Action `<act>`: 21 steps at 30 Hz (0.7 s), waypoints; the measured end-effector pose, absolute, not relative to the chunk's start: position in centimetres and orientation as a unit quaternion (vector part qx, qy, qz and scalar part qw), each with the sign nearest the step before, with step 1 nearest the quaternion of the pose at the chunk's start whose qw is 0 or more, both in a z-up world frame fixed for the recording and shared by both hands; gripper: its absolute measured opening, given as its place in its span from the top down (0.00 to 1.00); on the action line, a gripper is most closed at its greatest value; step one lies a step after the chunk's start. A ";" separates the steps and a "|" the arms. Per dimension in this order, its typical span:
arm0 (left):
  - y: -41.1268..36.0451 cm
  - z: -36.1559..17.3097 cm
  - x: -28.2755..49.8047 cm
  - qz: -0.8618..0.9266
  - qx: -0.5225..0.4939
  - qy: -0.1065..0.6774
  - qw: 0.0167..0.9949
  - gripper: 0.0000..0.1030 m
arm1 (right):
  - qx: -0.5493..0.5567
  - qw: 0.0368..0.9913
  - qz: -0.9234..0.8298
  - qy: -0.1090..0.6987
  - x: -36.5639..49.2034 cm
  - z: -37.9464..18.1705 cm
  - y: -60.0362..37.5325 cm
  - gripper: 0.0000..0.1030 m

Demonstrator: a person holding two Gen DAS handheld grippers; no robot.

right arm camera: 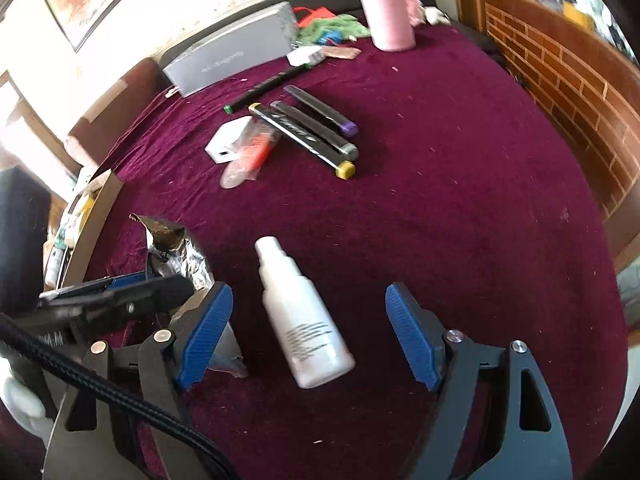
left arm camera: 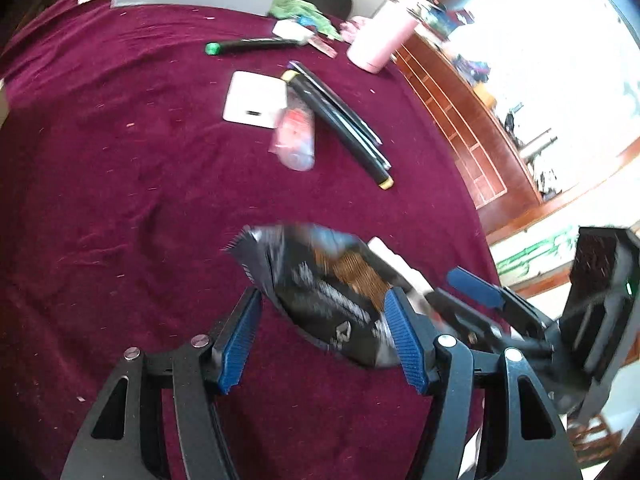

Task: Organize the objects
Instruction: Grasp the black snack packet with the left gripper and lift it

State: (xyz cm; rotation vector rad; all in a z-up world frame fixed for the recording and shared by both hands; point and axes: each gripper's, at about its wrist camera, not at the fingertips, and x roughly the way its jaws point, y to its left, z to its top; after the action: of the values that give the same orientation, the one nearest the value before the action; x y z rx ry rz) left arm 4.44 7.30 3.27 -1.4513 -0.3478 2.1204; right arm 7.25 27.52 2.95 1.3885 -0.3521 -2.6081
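A table (right arm camera: 460,208) under a maroon cloth carries a white bottle (right arm camera: 302,320), dark pens (right arm camera: 308,136), a white box (right arm camera: 228,145), a grey box (right arm camera: 232,56) and a pink cup (right arm camera: 386,8).

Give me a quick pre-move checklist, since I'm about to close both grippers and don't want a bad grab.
1. Left gripper open: ok, jaws spread wide.
2. Black snack packet between the left fingers: cannot tell, it is blurred; it lies between the pads but contact is unclear.
3. Right gripper open: ok.
4. White spray bottle centred between the right fingers: ok, lying on its side on the maroon cloth, gaps on both sides.
5. Grippers apart from each other: not ok, the left one sits close beside the right gripper's left finger.
6. Markers clear of both grabs: ok, they lie farther back.
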 end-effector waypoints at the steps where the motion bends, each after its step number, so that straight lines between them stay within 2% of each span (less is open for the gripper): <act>1: 6.5 3.4 4.3 0.788 -0.537 -0.138 0.268 0.44 | 0.459 0.089 -0.878 -0.105 7.5 3.3 26.7 0.23; 7: 3.3 3.2 3.6 0.784 -0.544 -0.165 0.248 0.44 | 0.448 0.178 -0.874 -0.063 8.3 4.1 21.1 0.23; 12: 4.2 3.3 4.3 0.791 -0.548 -0.130 0.239 0.44 | 0.463 0.245 -0.851 -0.024 9.3 3.3 17.3 0.23; 14: 5.2 3.7 4.7 0.800 -0.540 -0.105 0.238 0.44 | 0.446 0.224 -0.867 -0.002 10.4 4.3 18.1 0.23; 21: 10.7 3.1 5.2 0.808 -0.542 -0.025 0.230 0.44 | 0.438 0.097 -0.893 -0.041 10.1 5.5 26.3 0.23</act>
State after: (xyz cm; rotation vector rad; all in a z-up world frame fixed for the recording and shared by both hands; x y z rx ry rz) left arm 5.24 10.71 3.07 -1.4916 -0.0692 2.2218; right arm 10.12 26.30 5.46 1.2981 -0.1227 -2.6439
